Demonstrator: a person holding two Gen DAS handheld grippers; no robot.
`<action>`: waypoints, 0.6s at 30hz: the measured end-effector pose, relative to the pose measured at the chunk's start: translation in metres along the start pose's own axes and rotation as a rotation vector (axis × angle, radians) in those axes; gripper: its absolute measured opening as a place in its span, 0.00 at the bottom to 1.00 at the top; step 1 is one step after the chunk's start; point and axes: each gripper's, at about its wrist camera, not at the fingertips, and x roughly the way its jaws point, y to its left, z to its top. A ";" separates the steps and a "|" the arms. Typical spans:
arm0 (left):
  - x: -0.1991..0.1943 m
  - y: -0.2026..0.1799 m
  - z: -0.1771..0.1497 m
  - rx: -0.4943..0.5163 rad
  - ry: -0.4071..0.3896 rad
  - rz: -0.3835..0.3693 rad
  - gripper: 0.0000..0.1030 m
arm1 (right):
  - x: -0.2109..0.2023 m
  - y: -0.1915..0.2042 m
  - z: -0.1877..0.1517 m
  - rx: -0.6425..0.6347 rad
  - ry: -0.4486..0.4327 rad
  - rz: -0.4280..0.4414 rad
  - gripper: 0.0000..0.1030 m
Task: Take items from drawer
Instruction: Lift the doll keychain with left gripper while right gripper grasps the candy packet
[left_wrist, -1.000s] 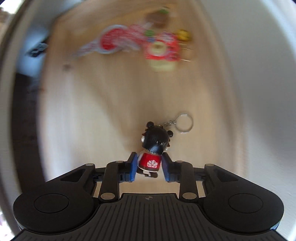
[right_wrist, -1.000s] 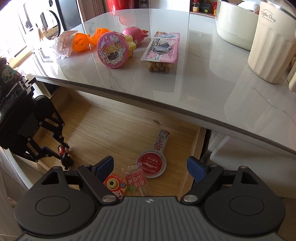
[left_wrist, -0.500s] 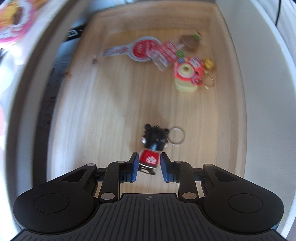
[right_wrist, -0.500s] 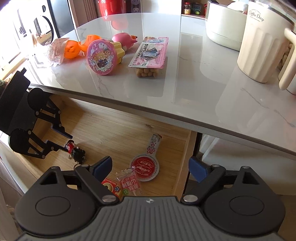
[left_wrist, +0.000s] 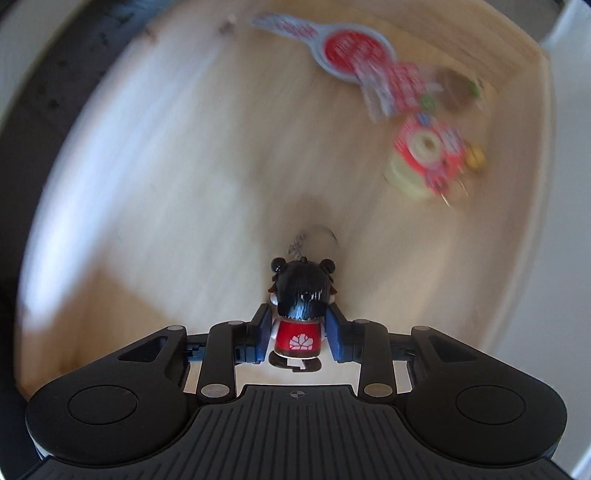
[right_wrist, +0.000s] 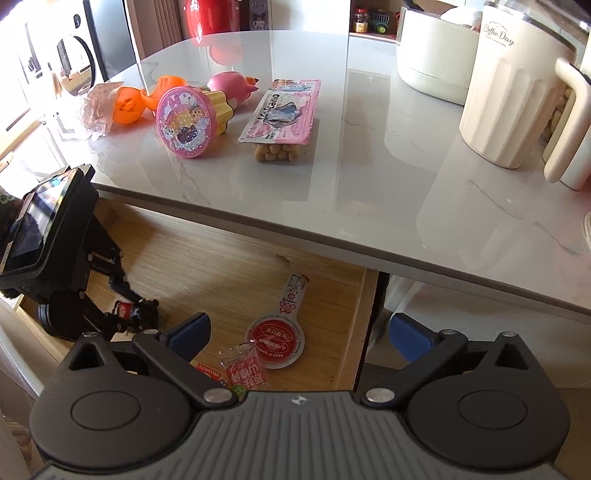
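Left wrist view: the left gripper (left_wrist: 298, 332) points down into the wooden drawer (left_wrist: 166, 184). A doll keychain (left_wrist: 301, 299), black-haired with a red body, sits between the blue pads (left_wrist: 263, 334); the jaws are opening, and whether the pads still touch the doll's sides cannot be told. Its key ring (left_wrist: 321, 234) lies blurred just above the head, at frame centre. In the upper right of the drawer lie a round red lid (left_wrist: 351, 50) with a long tab, a red sachet (left_wrist: 400, 86), a brown disc (left_wrist: 456, 88) and a red-and-yellow toy (left_wrist: 428, 155), all blurred.

Right wrist view: the right gripper (right_wrist: 299, 334) is at its widest and opening, with nothing between its pads; it hangs over the drawer's right end, lower centre of the frame. The left gripper appears at lower left (right_wrist: 122, 306) with the doll (right_wrist: 138, 312) at its tips. The lid (right_wrist: 277, 341) and sachet (right_wrist: 243, 371) lie on the drawer floor between the right gripper's fingers. Above, on the marble counter (right_wrist: 369, 166), stand a pink glitter toy (right_wrist: 188, 123), orange shells (right_wrist: 129, 103), a pink snack pack (right_wrist: 282, 116) and, at upper right, a cream jug (right_wrist: 513, 85).
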 end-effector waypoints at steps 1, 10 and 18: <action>-0.005 0.000 -0.006 -0.014 -0.009 0.016 0.34 | 0.000 0.000 0.002 0.003 -0.007 -0.002 1.00; -0.128 -0.003 -0.079 -0.434 -0.618 0.020 0.33 | -0.008 -0.014 0.005 0.091 0.062 0.031 1.00; -0.122 0.015 -0.135 -0.694 -0.809 -0.106 0.33 | 0.010 0.042 0.024 -0.083 0.272 0.051 0.99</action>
